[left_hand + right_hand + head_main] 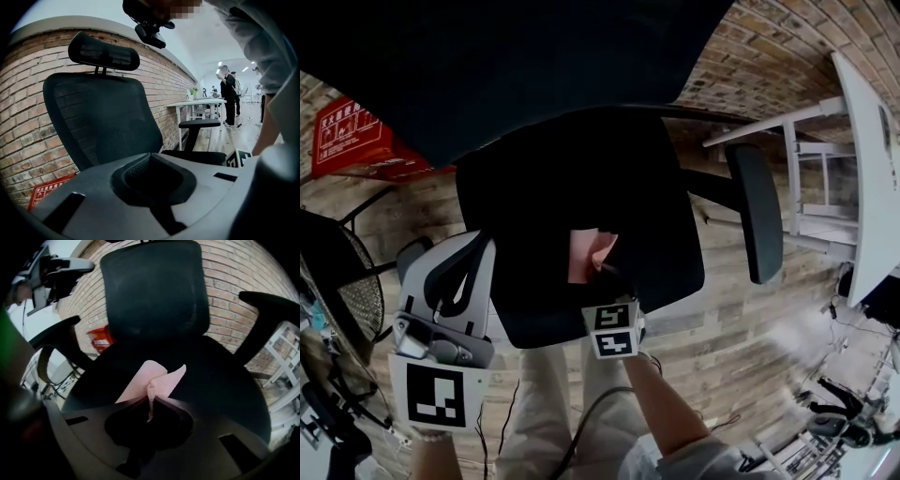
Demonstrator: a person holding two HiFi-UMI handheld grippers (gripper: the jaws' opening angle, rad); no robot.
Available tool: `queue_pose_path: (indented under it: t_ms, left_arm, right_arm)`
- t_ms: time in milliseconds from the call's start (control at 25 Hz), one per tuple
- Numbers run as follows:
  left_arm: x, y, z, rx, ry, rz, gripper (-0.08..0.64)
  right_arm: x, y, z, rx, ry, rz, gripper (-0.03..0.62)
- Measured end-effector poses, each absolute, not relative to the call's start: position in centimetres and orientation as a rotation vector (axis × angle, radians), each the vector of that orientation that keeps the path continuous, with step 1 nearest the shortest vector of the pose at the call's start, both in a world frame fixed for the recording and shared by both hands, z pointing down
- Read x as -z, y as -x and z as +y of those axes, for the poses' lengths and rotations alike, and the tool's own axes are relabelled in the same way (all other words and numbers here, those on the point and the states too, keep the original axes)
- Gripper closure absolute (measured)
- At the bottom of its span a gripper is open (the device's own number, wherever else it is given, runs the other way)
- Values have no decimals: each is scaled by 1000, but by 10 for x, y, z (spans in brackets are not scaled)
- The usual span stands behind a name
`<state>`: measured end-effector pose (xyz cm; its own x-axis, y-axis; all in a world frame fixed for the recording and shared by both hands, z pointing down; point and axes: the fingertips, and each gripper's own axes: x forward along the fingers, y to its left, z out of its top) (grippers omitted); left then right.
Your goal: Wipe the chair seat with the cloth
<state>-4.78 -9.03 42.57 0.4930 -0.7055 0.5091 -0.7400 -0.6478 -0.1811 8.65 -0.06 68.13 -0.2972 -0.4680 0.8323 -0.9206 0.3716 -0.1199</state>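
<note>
A black mesh office chair fills the head view, its seat [553,178] in the middle and its backrest [487,66] at the top. A pink cloth [589,255] lies on the front part of the seat [225,380]. My right gripper [603,269] is shut on the cloth [157,378], which fans out ahead of the right gripper [151,397] and touches the seat. My left gripper [473,248] is off the seat's left front corner. In its own view the left gripper [150,157] looks shut with nothing in it, facing the backrest [103,122].
The chair's right armrest [757,211] juts out beside the seat, and the left armrest [56,333] shows in the right gripper view. A white table [867,159] stands at right, a red sign [352,136] by the brick wall, a wire mesh object [342,281] at left. People [229,96] stand far off.
</note>
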Motion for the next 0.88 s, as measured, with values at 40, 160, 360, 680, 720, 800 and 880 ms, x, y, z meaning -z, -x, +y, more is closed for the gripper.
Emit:
queue_pose_path:
  t_ms: [40, 160, 360, 680, 720, 800, 880]
  left_arm:
    - [-425, 49, -90, -862, -2664, -1289, 541]
    - [-426, 53, -89, -878, -2665, -1283, 541]
    - [-427, 62, -90, -875, -2648, -1300, 541]
    - [-430, 67, -92, -858, -2638, -1306, 541]
    - [-431, 67, -91, -863, -2641, -1302, 541]
    - [-431, 64, -91, -866, -2651, -1294, 541]
    - [-432, 61, -90, -870, -2655, -1283, 541]
  right_arm:
    - [-680, -75, 5, -796, -1168, -1931, 543]
    - [-678, -40, 25, -785, -1066, -1990, 543]
    - [-671, 8, 56, -757, -898, -2076, 543]
    - [-665, 52, 101, -715, -683, -2155, 543]
    - [-665, 51, 103, -710, -676, -2156, 543]
    - [-667, 44, 101, -707, -690, -2145, 543]
    - [-670, 32, 94, -702, -726, -2123, 543]
